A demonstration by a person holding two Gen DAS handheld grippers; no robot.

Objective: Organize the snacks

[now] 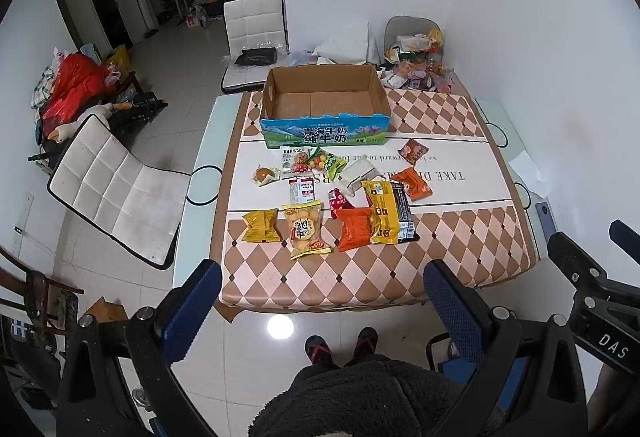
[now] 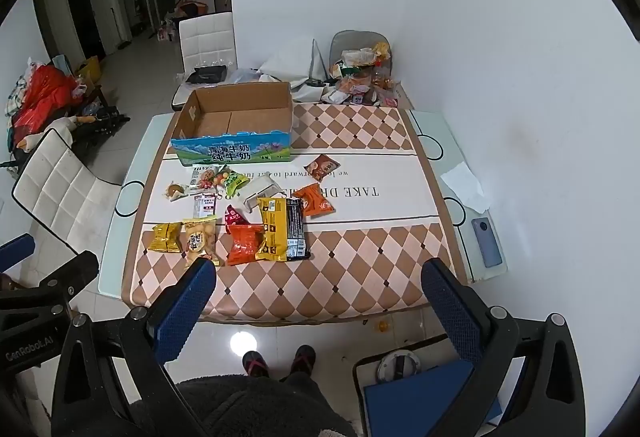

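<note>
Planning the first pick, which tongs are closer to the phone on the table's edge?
Right. The right tongs hang open off the table's near edge with the phone just ahead on their right; the left tongs hang open further left.

The small words on the snack packs (image 1: 306, 229) ahead of the tool are too tiny to read. The yellow and black pack (image 1: 390, 211) lies on top of part of the orange pack (image 1: 354, 227), so that part is hidden. The near wall of the cardboard box (image 1: 324, 131) hides a strip of its floor. Far beyond the box, the pile of bags (image 2: 362, 77) is a jumble that cannot be told apart. Below the tool, the person's dark fuzzy clothes (image 2: 248, 409) hide most of both feet and run off the bottom edge.
</note>
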